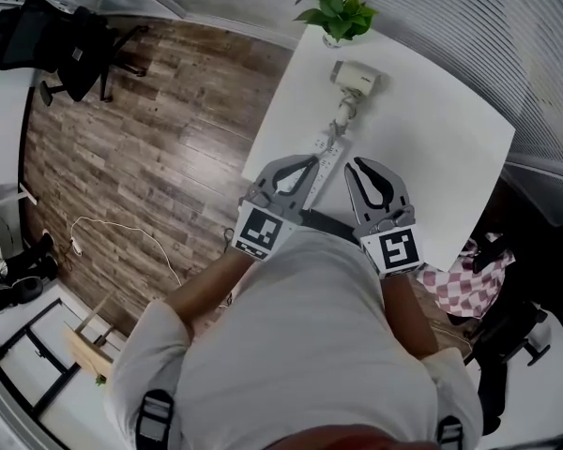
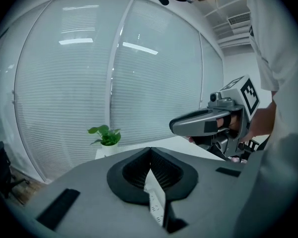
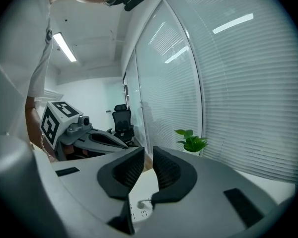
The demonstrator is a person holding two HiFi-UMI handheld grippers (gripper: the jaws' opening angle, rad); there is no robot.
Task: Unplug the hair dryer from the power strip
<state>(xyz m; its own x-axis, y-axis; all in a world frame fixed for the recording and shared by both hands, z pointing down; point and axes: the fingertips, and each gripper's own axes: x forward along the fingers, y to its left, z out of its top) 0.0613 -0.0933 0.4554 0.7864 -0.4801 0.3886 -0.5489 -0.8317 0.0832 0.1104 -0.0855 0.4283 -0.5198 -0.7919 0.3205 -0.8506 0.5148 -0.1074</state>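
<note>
On the white table [image 1: 432, 148] lies a cream hair dryer [image 1: 355, 78], its cord running down to a white power strip [image 1: 327, 153]. My left gripper [image 1: 314, 160] hovers over the strip's near end, shut with nothing in it. In the left gripper view its tips [image 2: 150, 150] touch, and the strip [image 2: 156, 202] shows below them. My right gripper [image 1: 355, 165] hangs just right of the strip. In its own view its tips [image 3: 148, 151] leave only a thin slit with nothing between. Below them are the strip [image 3: 139, 209] and a grey cord end [image 3: 144, 201].
A potted plant [image 1: 336, 12] stands at the table's far edge by the blinds. A black office chair [image 1: 66, 40] and a white cable [image 1: 113, 232] are on the wooden floor to the left. A checked cloth [image 1: 464, 284] lies at the right.
</note>
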